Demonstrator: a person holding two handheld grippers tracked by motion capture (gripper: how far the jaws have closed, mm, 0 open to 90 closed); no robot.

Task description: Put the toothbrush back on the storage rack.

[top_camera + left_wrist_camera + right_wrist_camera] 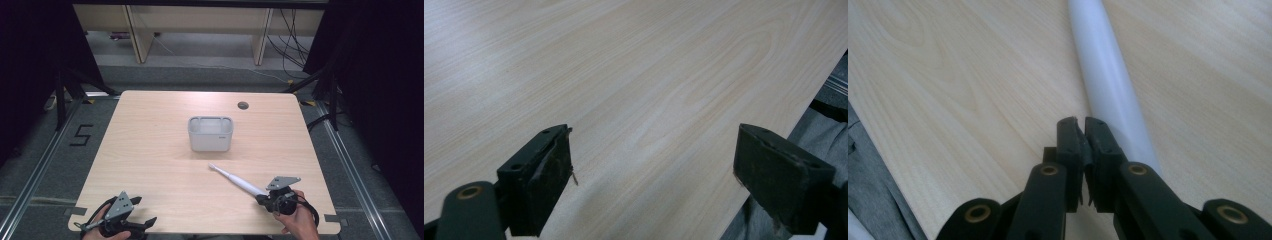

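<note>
Right gripper (1083,125), jaws pressed together and pinching nothing, rests just beside the handle end of the long white plastic electric toothbrush (239,181), which lies in front of the grey rectangular plastic bin (210,133). Light, stiff and probably slippery, it is best pinched mid-handle. Left gripper (654,165) stands spread, farther from the bin.

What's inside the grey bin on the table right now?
The grey bin looks empty: pale inner walls show. Its near wall covers the front of the floor. The white toothbrush lies outside on the table.
</note>
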